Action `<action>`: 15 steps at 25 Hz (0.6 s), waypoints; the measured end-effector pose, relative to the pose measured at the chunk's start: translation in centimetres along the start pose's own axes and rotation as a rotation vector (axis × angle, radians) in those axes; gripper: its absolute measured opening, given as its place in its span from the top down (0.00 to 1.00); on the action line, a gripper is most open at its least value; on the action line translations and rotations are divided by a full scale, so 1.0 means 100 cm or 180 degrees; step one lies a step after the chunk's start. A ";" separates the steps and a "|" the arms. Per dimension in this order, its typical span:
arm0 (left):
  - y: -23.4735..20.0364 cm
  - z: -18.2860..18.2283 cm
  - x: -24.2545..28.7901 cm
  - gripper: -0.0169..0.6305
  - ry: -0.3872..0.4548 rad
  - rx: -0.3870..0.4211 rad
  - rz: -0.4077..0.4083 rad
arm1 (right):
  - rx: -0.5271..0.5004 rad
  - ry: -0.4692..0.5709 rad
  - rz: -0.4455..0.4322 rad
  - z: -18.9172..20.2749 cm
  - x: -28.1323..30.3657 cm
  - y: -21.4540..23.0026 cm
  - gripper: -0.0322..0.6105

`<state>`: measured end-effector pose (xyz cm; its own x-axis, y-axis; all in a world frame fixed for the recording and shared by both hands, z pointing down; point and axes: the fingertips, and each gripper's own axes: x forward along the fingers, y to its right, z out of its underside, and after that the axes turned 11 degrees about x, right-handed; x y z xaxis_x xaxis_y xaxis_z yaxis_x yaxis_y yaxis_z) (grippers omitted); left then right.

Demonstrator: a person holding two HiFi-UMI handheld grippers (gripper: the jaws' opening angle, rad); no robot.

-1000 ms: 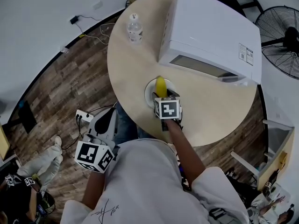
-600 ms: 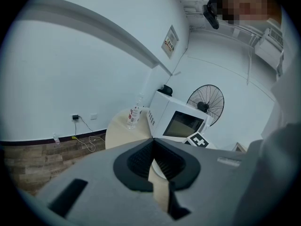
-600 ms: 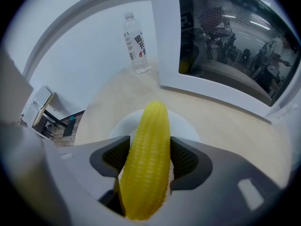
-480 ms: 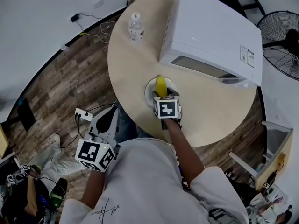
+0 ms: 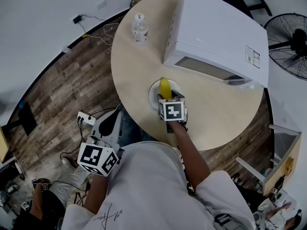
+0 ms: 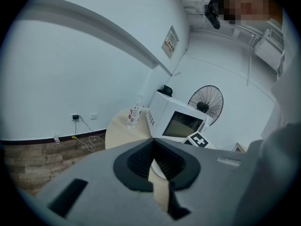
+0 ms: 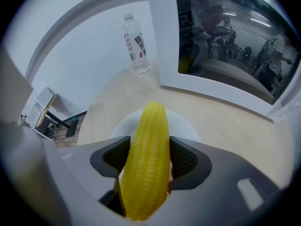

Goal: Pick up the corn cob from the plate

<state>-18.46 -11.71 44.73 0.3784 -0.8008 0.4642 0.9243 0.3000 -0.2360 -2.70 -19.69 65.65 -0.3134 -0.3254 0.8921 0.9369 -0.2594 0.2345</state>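
A yellow corn cob (image 7: 148, 159) stands between the jaws of my right gripper (image 7: 149, 150), with both dark pads pressed against its sides. Its far tip points over the white plate (image 7: 188, 126). In the head view the corn cob (image 5: 165, 87) lies over the plate (image 5: 154, 92) near the front of the round table, and the right gripper (image 5: 168, 98) is right behind it. Whether the cob touches the plate is hidden. My left gripper (image 5: 112, 122) hangs off the table's left front edge over the floor. In its own view the left gripper (image 6: 153, 144) has its tips together, holding nothing.
A white microwave (image 5: 216, 37) fills the back right of the beige table (image 5: 136, 75), close behind the plate. A water bottle (image 5: 138, 28) stands at the back left. A floor fan (image 5: 290, 42) is at the right, and a power strip (image 5: 86, 120) with cables lies on the wooden floor.
Both grippers and the corn cob keep their places. A person at the lower left of the floor has shifted further out of view.
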 end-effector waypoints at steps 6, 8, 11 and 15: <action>0.002 -0.001 -0.003 0.99 0.0015 0.0010 0.0010 | 0.0018 -0.0002 -0.0029 0.002 -0.003 -0.001 0.52; 0.003 -0.001 -0.004 0.99 0.0019 0.0012 0.0013 | 0.0014 0.0011 -0.0029 0.002 -0.005 -0.001 0.52; 0.005 -0.001 -0.004 0.99 0.0020 0.0016 0.0020 | 0.0005 0.0029 -0.0033 0.001 -0.006 0.000 0.52; 0.007 -0.002 -0.004 0.99 0.0026 0.0025 0.0028 | -0.0009 0.0048 -0.0034 0.000 -0.009 0.001 0.53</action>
<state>-17.96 -11.25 44.19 0.3862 -0.8024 0.4550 0.9213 0.3112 -0.2332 -2.33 -19.41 64.87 -0.3256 -0.3362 0.8837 0.9331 -0.2654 0.2428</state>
